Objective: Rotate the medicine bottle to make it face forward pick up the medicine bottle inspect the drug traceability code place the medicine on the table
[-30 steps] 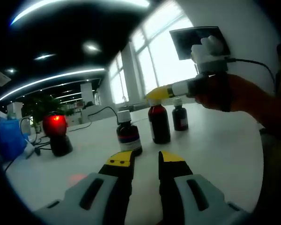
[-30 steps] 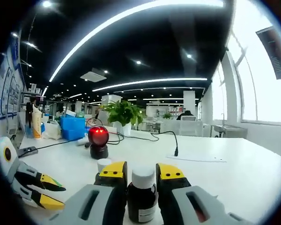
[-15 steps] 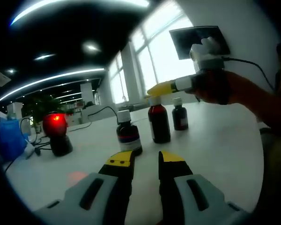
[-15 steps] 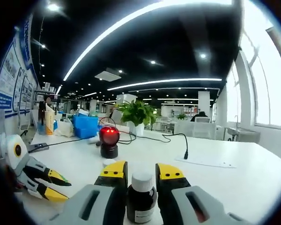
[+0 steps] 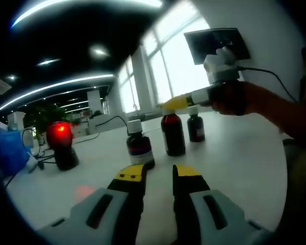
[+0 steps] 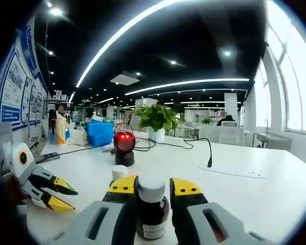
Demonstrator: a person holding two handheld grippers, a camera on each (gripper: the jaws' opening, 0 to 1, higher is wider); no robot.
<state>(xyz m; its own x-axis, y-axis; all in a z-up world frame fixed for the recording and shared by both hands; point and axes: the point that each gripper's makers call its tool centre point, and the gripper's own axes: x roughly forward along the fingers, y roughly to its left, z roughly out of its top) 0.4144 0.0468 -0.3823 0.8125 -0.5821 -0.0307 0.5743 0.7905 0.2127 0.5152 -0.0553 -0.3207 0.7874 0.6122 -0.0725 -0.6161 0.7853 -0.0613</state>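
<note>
Three dark brown medicine bottles with white caps stand on the white table [image 5: 234, 158]. In the left gripper view they are the near bottle [image 5: 140, 146], the middle bottle [image 5: 173, 135] and the far bottle [image 5: 196, 127]. My right gripper [image 5: 172, 103], held by a hand, reaches in from the right and closes on the middle bottle's cap. In the right gripper view that bottle [image 6: 152, 209] stands upright between the jaws of my right gripper [image 6: 153, 186]. My left gripper [image 5: 158, 173] hovers open just short of the near bottle, holding nothing.
A barcode scanner [image 5: 61, 144] glowing red stands at the left; the right gripper view has the scanner [image 6: 124, 147] beyond another bottle's cap [image 6: 120, 172]. My left gripper [image 6: 43, 186] lies at that view's left. A blue bin [image 6: 101, 133], a plant [image 6: 155, 116] and a cabled microphone [image 6: 209, 155] stand further back.
The right gripper view has swung, so the scanner and plant sit further right, and the held bottle looks larger. The left gripper has stayed still.
</note>
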